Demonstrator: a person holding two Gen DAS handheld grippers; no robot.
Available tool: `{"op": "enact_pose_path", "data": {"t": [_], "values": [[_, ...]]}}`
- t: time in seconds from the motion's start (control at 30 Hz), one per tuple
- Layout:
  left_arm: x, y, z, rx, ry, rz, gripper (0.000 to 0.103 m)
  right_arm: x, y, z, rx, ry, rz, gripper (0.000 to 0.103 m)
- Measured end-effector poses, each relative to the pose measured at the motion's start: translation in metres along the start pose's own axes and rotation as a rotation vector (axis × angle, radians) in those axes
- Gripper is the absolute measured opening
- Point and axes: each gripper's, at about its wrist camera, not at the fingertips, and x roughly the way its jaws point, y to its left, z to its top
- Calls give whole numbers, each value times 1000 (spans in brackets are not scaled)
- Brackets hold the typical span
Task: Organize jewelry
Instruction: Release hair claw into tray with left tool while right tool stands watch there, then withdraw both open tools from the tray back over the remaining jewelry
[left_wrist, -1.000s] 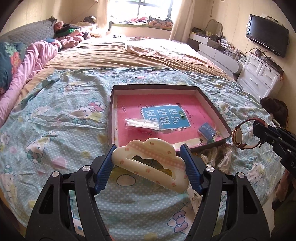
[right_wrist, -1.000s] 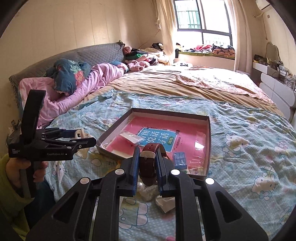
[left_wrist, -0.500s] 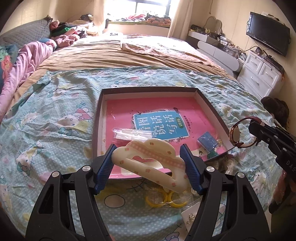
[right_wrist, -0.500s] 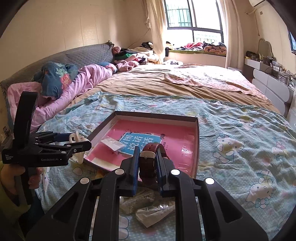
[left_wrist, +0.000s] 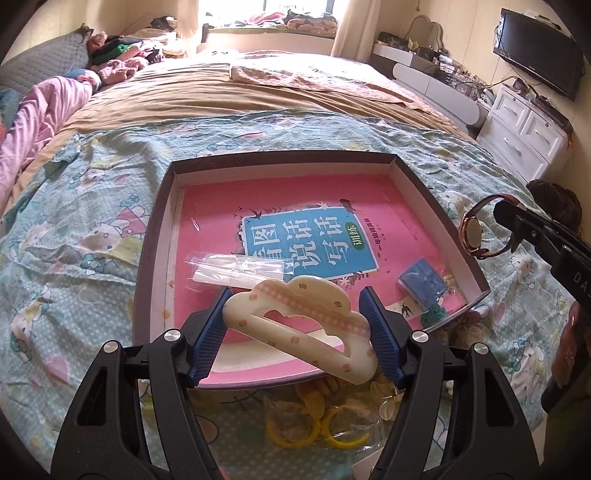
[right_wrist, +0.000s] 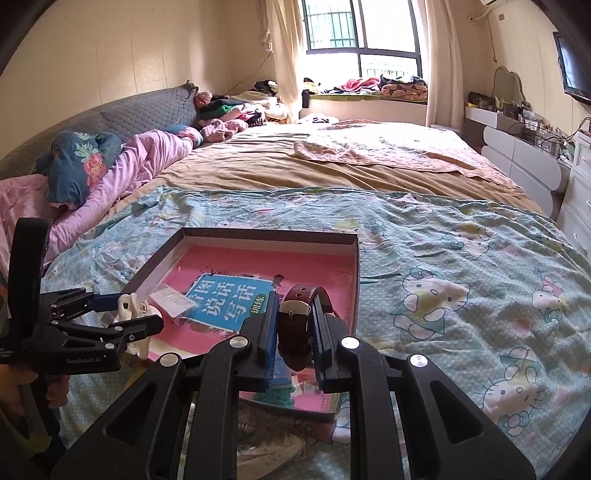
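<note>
The left gripper (left_wrist: 295, 325) clamps a cloud-shaped hair clip (left_wrist: 299, 328) above the shallow box's (left_wrist: 155, 236) near edge; the right gripper (right_wrist: 293, 332) pinches a brown-strapped wristwatch (right_wrist: 295, 325) over its near-right corner.

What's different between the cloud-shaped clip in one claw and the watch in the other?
The cloud-shaped clip is cream with pink dots, wide and flat; the watch is a brown leather loop with a round, gold-rimmed face. The clip spans well-spread jaws of the left gripper, lying tilted across them; the watch strap is pinched in the right gripper, jaws nearly together. Both are held over the near edge of the tray.
</note>
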Motion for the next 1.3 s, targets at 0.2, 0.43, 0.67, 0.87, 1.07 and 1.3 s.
{"op": "enact_pose_path", "data": {"t": [0.2, 0.43, 0.67, 0.87, 1.07, 1.3], "values": [[15, -1, 0, 0, 16, 11, 62, 27, -4, 2, -15, 25, -17, 15], [25, 4, 0, -7, 27, 34, 62, 55, -5, -2, -40, 68, -65, 15], [31, 9, 1, -21, 35, 49, 62, 63, -2, -7, -36, 79, -60, 16], [32, 12, 1, -28, 31, 50, 67, 49, 1, -4, -15, 47, -36, 49], [30, 13, 1, -33, 28, 45, 72, 31, 3, -7, 12, 30, -12, 61], [18, 13, 3, -40, 4, 44, 81, 7, 2, -11, 43, -4, -10, 75]]}}
